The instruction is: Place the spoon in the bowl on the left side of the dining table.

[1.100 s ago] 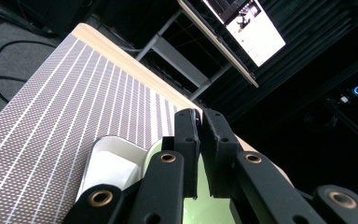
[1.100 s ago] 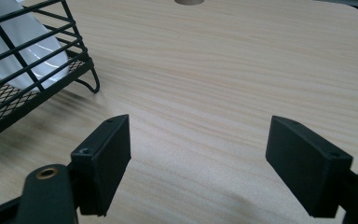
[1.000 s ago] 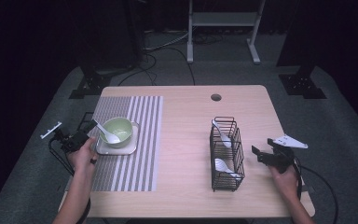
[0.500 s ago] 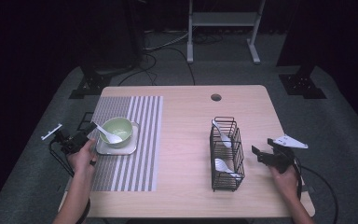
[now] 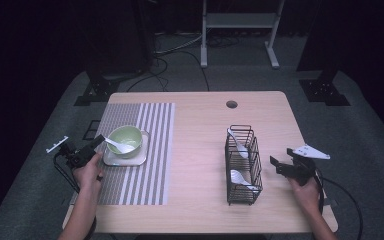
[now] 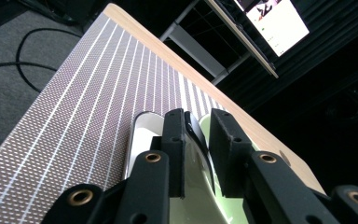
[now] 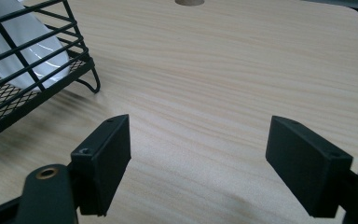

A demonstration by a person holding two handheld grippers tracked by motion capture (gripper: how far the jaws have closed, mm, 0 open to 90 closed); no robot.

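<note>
Black wire rack [image 5: 243, 165] beside right tool [image 5: 280, 165]

bare table [image 5: 200, 150] mid-span, wire rack [image 5: 243, 165] right, bowl [image 5: 125, 140] left

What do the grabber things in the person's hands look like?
Both are black. The left gripper has two flat, blocky jaws with small brass-ringed screw holes, plus a little white bar sticking out at the side. The right gripper has a grey three-cornered plate on top. A black cable trails from each. The person's forearms are bare, with no sleeves.
</note>
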